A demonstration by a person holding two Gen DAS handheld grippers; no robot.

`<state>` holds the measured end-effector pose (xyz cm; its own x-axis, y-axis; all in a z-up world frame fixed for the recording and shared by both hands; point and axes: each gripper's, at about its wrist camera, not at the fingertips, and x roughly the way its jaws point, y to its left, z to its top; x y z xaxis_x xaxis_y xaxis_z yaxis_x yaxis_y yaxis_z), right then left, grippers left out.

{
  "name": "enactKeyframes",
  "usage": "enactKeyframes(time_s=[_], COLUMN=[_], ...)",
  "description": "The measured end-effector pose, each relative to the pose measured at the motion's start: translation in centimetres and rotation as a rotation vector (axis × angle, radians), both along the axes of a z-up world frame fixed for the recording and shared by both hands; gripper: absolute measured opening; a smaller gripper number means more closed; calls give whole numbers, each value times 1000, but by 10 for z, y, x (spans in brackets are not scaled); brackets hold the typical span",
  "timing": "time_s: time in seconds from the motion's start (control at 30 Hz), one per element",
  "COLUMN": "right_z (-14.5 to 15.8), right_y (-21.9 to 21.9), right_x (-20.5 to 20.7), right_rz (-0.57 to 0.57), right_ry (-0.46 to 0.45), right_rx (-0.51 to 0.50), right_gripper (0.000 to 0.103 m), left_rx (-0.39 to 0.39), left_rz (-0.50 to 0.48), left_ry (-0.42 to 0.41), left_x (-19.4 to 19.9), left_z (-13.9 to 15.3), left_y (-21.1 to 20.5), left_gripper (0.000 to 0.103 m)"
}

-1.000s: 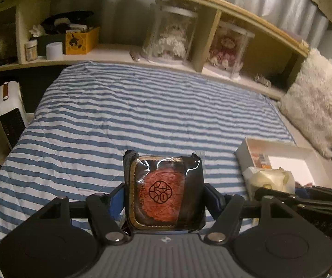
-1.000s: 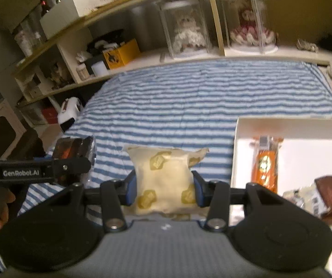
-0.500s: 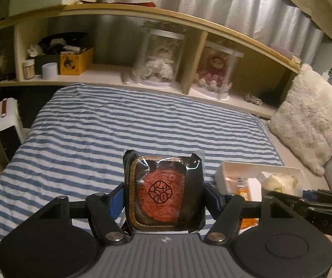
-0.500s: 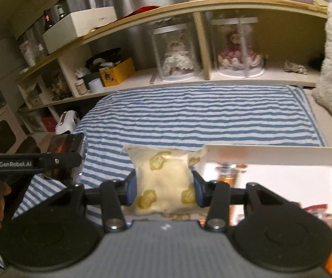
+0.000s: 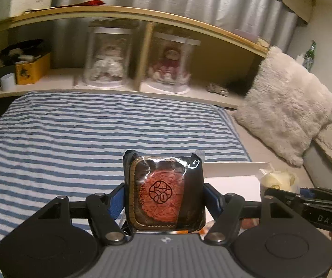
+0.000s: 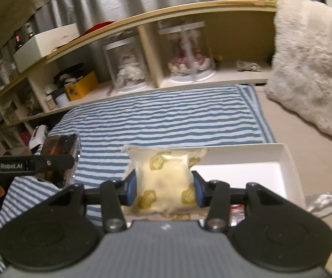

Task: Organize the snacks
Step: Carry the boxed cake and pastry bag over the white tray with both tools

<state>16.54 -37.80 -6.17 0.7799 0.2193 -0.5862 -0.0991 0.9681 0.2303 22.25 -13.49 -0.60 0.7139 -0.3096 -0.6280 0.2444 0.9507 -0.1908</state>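
My left gripper [image 5: 163, 194] is shut on a black-wrapped snack with an orange round cake [image 5: 163, 191], held upright above the near edge of a white box [image 5: 233, 169]. My right gripper [image 6: 164, 185] is shut on a pale yellow snack pouch [image 6: 163, 178], over the left part of the white box [image 6: 242, 173]. In the left wrist view the yellow pouch [image 5: 278, 178] and right gripper show at the right. In the right wrist view the left gripper [image 6: 57, 159] with its dark snack [image 6: 60, 147] shows at the left. A few wrapped snacks [image 6: 236, 209] peek out in the box under my right gripper.
The box lies on a bed with a blue-and-white striped cover [image 5: 85, 139]. A fluffy cream pillow [image 5: 286, 106] leans at the right. A shelf [image 5: 110, 85] behind the bed holds two doll domes, a yellow box and cups. A crumpled silver wrapper [image 6: 321, 203] lies beside the box.
Both grippers have swung right and tilted up, bringing the white box nearer under them and the pillow into view. Both snacks stay gripped.
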Motion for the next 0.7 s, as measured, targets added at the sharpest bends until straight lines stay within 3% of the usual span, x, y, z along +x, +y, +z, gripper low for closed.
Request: enactKeyframes(time_s=[0.37,0.7], right_z=[-12,-27], right_y=[-66,-96], right_x=[-10,8], right_rz=[-86,-128], right_ry=[9,35], right_rx=[1,1], right_gripper=[53,53], left_rx=[-10,-47], left_rz=[-73,-84], left_ry=[8,100], left_x=[19,51], left_z=[-10,-52], left_y=[-79,-124], left_gripper=[70,70])
